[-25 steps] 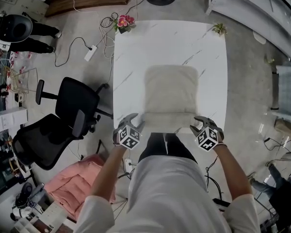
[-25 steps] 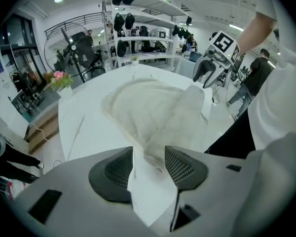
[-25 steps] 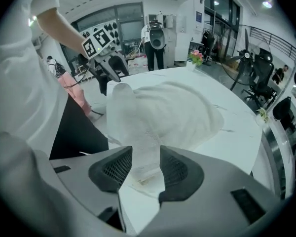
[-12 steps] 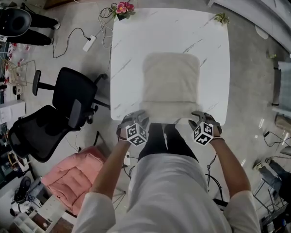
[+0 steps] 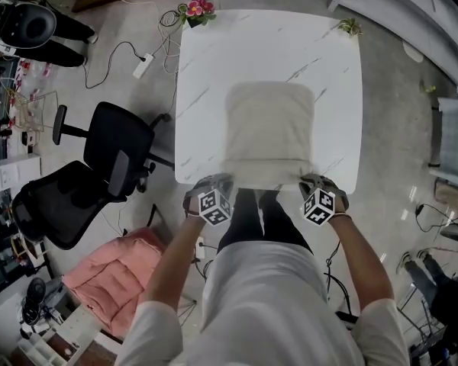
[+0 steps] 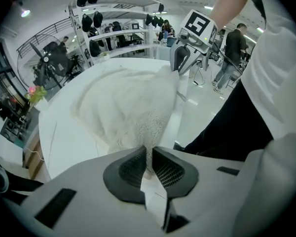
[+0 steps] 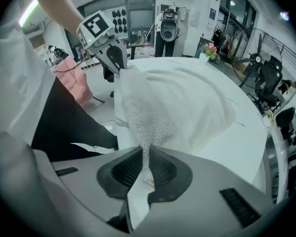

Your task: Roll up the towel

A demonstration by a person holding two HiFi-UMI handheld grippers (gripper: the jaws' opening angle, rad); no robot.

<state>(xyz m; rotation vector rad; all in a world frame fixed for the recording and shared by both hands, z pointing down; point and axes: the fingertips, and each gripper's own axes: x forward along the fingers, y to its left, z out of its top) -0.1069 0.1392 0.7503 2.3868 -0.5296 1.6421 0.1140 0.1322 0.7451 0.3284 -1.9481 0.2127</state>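
A cream towel [image 5: 269, 132] lies spread on the white marble table [image 5: 206, 67], its near edge at the table's front rim. My left gripper [image 5: 217, 185] pinches the towel's near left corner [image 6: 147, 132]; its jaws are closing, with terry cloth between the pads. My right gripper [image 5: 311, 184] pinches the near right corner [image 7: 144, 132] the same way, jaws closing on the cloth. Each gripper shows in the other's view, the right gripper [image 6: 183, 58] and the left gripper [image 7: 114, 56], both at the towel's near edge.
Two black office chairs [image 5: 99, 181] stand left of the table, with a pink cushion [image 5: 114, 277] on the floor by them. A flower pot [image 5: 197, 10] and a small plant [image 5: 348, 27] sit at the table's far corners. Cables and a power strip [image 5: 143, 65] lie on the floor.
Both grippers came down to the towel's near edge, moved in toward its corners, and closed on the cloth; a second ago they stood open just off the edge.
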